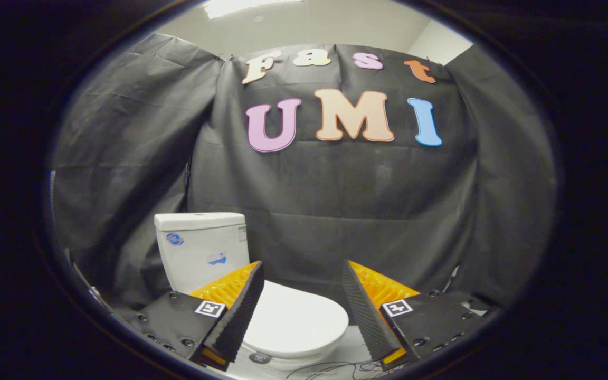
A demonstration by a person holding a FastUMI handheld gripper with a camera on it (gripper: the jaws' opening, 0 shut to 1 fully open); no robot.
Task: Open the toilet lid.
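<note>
One white ceramic toilet (262,295) stands against the black cloth booth wall (335,211), low in the scene and a little to the left of the gripper's midline. Its single rounded white toilet lid (296,322) lies flat and closed over the bowl, with no gap visible at the rim. Behind the lid rises one boxy white cistern (201,250), which carries two small blue marks on its front face.

The gripper (302,311) is spread wide and holds nothing. Its two fingers, each black with a ribbed inner face and an orange ridged back, stand well apart: the left finger (235,311) overlaps the left side of the lid and the lower corner of the cistern in the view, and the right finger (370,311) sits just off the lid's right edge. The closed lid shows in the gap between them and slightly ahead; whether either finger touches it cannot be told. Each finger mount bears one square black-and-white marker (210,309), two in all. Some thin dark cables (330,369) lie on the pale floor (354,343) beneath the toilet's front.
</note>
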